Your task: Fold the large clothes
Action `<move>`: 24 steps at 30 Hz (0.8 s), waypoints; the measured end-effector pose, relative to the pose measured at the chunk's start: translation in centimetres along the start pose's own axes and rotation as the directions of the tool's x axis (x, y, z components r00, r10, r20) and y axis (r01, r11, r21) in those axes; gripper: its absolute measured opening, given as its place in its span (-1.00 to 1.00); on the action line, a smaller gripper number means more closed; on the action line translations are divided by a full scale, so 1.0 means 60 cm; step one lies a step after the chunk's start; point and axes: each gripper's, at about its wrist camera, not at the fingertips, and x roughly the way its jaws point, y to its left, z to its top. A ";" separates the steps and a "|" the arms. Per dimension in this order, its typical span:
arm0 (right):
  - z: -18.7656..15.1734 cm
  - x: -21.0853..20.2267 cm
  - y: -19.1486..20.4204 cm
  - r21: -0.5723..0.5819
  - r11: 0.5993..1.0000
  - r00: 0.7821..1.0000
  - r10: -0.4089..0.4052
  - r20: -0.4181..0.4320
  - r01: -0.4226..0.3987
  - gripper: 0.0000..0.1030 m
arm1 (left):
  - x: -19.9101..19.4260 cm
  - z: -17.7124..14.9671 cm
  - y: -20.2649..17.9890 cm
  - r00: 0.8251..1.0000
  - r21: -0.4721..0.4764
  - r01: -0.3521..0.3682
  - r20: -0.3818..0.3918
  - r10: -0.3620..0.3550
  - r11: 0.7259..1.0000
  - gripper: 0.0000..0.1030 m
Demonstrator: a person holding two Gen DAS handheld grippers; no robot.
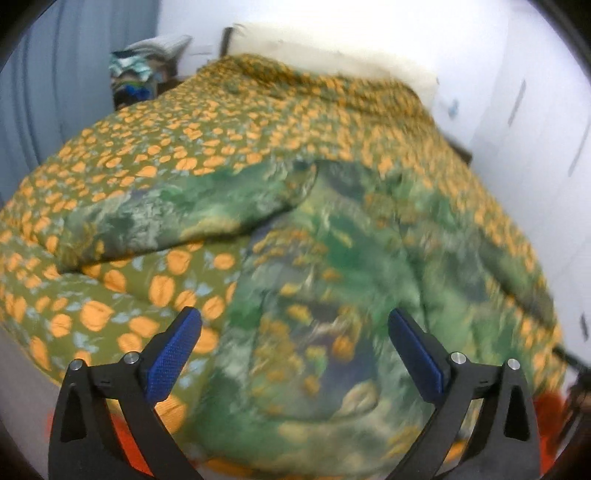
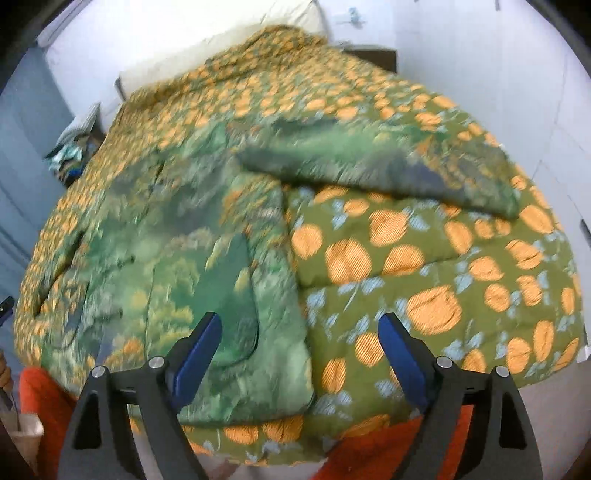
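Left wrist view: left gripper (image 1: 295, 325) and right gripper (image 2: 300, 328) gape empty above the soft, floppy jacket (image 1: 332, 277); pinch its hem corners.

- A bedroom in a home: a bed (image 1: 110, 155) fills most of both views, covered by an olive bedspread (image 2: 424, 266) printed with orange fruit and pale blue leaves.
- A cream pillow (image 1: 332, 55) lies at the head of the bed, against a plain white wall (image 1: 369, 22).
- Beside the head end, a heap of folded textiles (image 1: 136, 74) is stacked on something dark; what it is cannot be told.
- A grey-blue curtain (image 1: 55, 92) hangs along one side of the room.
- White cupboard doors (image 1: 535, 129) with slim handles line the other side.
- A green patterned garment (image 2: 192, 266) is spread out on the bedspread.
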 end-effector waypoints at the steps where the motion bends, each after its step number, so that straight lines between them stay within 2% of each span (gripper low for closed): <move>1: 0.004 -0.004 -0.008 0.022 1.000 1.000 0.010 0.013 -0.010 0.66 | 0.000 -0.003 0.001 1.000 -0.024 -0.009 0.014 0.009 1.000 0.96; 3: 0.002 -0.005 -0.020 0.062 0.997 0.999 0.039 0.021 -0.041 0.66 | 0.016 -0.003 -0.011 1.000 -0.022 -0.008 0.021 0.008 1.000 0.96; 6: 0.007 0.006 -0.040 0.122 0.991 0.999 0.052 0.016 -0.054 0.66 | 0.045 -0.013 -0.035 1.000 0.073 -0.017 -0.009 0.017 0.997 0.96; 9: 0.012 0.006 -0.062 0.163 0.986 0.999 0.041 0.035 -0.046 0.66 | 0.074 -0.033 -0.052 0.995 0.136 -0.054 -0.075 0.065 0.989 0.96; 10: 0.016 0.004 -0.071 0.176 0.983 0.998 0.041 0.043 -0.048 0.66 | 0.087 -0.041 -0.053 0.991 0.144 -0.052 -0.113 0.069 0.988 0.96; 13: 0.048 -0.010 -0.106 0.234 0.969 0.994 0.051 0.101 -0.073 0.66 | 0.102 -0.057 -0.050 0.986 0.133 -0.034 -0.157 0.055 0.991 0.96; 17: 0.103 -0.031 -0.151 0.293 0.950 0.982 0.056 0.180 -0.107 0.66 | 0.091 -0.065 -0.053 0.992 0.161 -0.066 -0.099 0.083 0.985 0.96; 20: 0.142 -0.042 -0.185 0.334 0.935 0.972 0.041 0.230 -0.118 0.66 | 0.076 -0.060 -0.051 0.997 0.154 -0.068 -0.038 0.075 0.986 0.96; 24: 0.169 -0.038 -0.247 0.446 0.879 0.957 0.040 0.286 -0.169 0.66 | 0.074 -0.056 -0.046 0.995 0.142 -0.100 0.000 0.101 0.985 0.96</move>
